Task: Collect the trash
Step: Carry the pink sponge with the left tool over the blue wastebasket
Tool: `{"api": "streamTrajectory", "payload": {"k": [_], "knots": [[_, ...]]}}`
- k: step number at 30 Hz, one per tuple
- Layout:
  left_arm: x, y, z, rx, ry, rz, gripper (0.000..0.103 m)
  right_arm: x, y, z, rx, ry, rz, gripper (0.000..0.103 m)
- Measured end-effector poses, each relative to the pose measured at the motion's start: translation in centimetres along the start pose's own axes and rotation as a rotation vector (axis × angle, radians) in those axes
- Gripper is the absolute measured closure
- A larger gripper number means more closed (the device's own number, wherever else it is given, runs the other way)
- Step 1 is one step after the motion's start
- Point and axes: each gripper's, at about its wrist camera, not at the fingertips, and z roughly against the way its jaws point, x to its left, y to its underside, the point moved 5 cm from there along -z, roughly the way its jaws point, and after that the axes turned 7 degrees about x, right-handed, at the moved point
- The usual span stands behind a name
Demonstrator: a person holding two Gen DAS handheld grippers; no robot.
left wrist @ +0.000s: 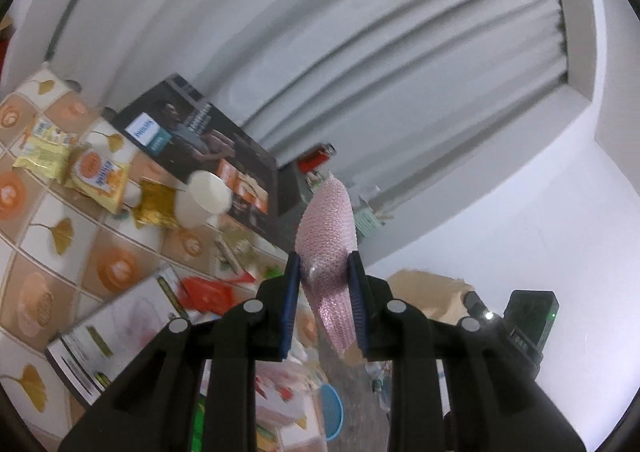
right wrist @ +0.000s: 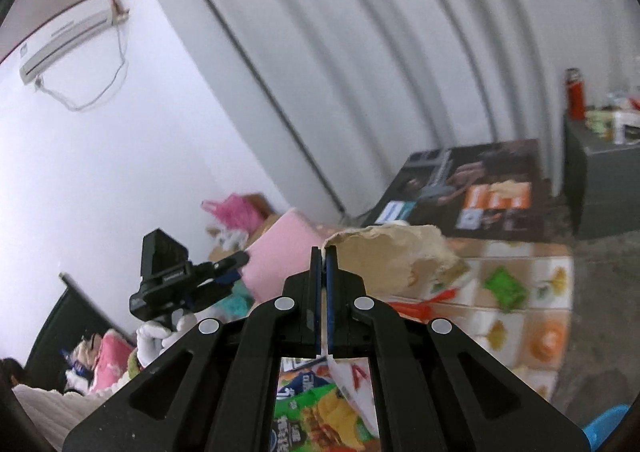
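Observation:
My left gripper (left wrist: 324,264) is shut on a pink bubble-wrap sheet (left wrist: 326,228) and holds it up in the air above the table. My right gripper (right wrist: 324,252) is shut on the rim of a brown paper bag (right wrist: 400,256), held up above the patterned tablecloth (right wrist: 520,332). The paper bag also shows in the left wrist view (left wrist: 428,288), beside the right gripper's body (left wrist: 520,324). The left gripper's body (right wrist: 176,280) shows at the left of the right wrist view. Snack wrappers (left wrist: 68,156) and a white cup (left wrist: 204,198) lie on the table.
A dark Philips box (left wrist: 208,156) stands at the table's back edge against grey curtains. A red wrapper (left wrist: 208,292), a flat white box (left wrist: 120,328) and a green wrapper (right wrist: 504,288) lie on the cloth. A blue stool (left wrist: 332,408) stands below. A grey cabinet (right wrist: 600,188) stands beyond the table.

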Motion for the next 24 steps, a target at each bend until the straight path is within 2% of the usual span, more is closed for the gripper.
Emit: {"api": "streamTrajectory", "payload": {"k": [7, 13, 18, 24], "knots": [[-7.1, 5.1, -4.8, 0.164, 0.04, -0.12, 0.08, -4.1, 4.6, 9.9, -0.109, 0.177, -0.116, 0.103], [-14.1, 11.6, -13.1, 0.35, 0.067, -0.242, 0.08, -9.5, 10.2, 16.8, -0.154, 0.343, -0.271, 0.103], [-17.9, 18.4, -21.7, 0.54, 0.038, -0.306, 0.08, -14.2, 14.8, 19.8, -0.162, 0.45, -0.391, 0.103], [-19.6, 26.5, -31.9, 0.721, -0.063, -0.393, 0.08, -21.0, 19.0, 21.8, -0.154, 0.486, -0.561, 0.103]]}}
